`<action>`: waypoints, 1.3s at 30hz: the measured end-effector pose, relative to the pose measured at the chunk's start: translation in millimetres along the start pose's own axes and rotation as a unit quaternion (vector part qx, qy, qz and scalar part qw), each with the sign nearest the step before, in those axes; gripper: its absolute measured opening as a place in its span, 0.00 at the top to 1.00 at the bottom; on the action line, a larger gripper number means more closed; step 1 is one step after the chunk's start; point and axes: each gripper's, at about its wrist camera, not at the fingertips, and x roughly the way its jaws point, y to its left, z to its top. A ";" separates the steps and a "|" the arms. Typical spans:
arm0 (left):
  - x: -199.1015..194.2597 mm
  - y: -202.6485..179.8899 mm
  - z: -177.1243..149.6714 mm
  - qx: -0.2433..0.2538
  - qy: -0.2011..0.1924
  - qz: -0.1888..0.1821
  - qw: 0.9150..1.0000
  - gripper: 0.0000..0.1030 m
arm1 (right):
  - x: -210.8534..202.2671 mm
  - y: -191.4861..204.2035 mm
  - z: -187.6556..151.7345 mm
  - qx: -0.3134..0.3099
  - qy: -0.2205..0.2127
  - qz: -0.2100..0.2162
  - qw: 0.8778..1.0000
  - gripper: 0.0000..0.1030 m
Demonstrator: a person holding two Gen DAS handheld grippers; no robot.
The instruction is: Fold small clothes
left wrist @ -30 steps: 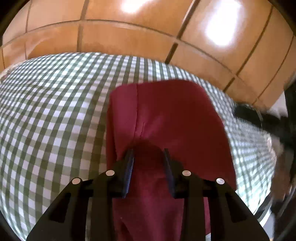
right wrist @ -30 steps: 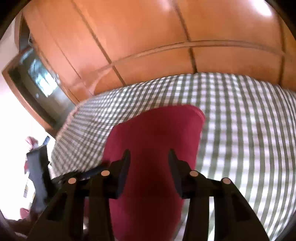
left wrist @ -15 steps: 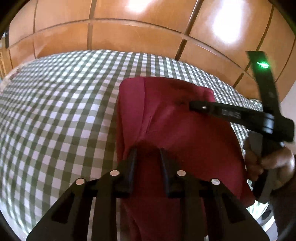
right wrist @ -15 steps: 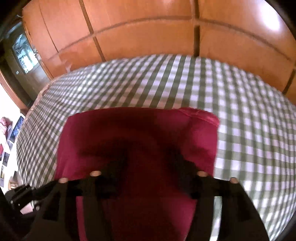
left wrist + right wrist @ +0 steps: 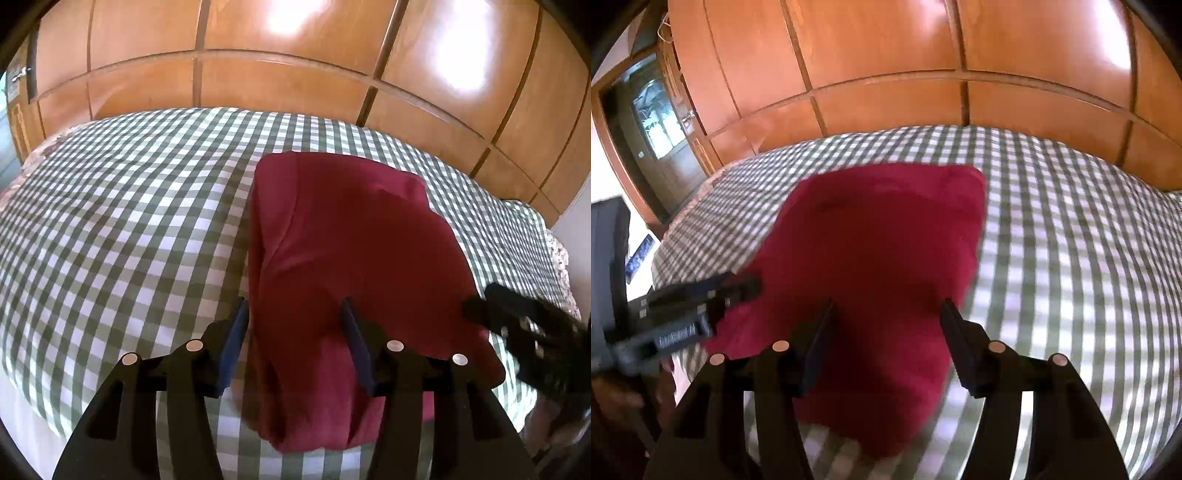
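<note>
A dark red garment point(image 5: 351, 229) lies folded into a rough rectangle on the green-and-white checked bed cover point(image 5: 129, 221). My left gripper point(image 5: 293, 302) hovers over its near left edge. Its jaws are opening and the cloth lies between them, not pinched. In the right wrist view the same red garment point(image 5: 886, 229) fills the middle. My right gripper point(image 5: 886, 302) sits above its near right part with its jaws wide and closing, the pads clear of the cloth. Each gripper shows in the other's view: the right gripper's fingers point(image 5: 517, 332) and the left gripper's fingers point(image 5: 738, 288).
Glossy wooden wardrobe panels point(image 5: 295, 74) rise right behind the bed. A dark doorway with glass point(image 5: 653, 122) stands at the far left. The checked cover point(image 5: 1071, 258) spreads wide on both sides of the garment. The bed's near edge drops off below the grippers.
The left jaws, earlier shut on a raised fold of the red cloth, have spread and the cloth lies flatter. The right gripper swung from above the garment back to its near right side.
</note>
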 end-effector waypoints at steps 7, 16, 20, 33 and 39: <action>-2.4 2.3 -8.0 -0.007 0.004 0.004 1.000 0.51 | -2.5 1.6 -29.8 0.019 0.011 -0.006 1.000 0.58; 8.0 10.5 -19.5 -0.017 0.013 0.021 1.000 0.40 | 14.6 10.3 -47.2 0.007 0.013 -0.026 1.000 0.57; 5.3 16.6 -18.7 -0.039 0.020 0.012 0.999 0.39 | 11.8 7.8 -48.2 0.012 0.014 -0.019 1.000 0.56; -16.8 -5.6 9.9 0.026 -0.036 0.033 0.998 0.22 | -9.1 -21.3 -49.7 0.059 0.035 0.035 0.997 0.17; -7.8 -4.5 11.2 0.032 -0.025 0.033 0.999 0.22 | -16.4 -43.3 -29.9 0.090 0.028 0.069 0.993 0.11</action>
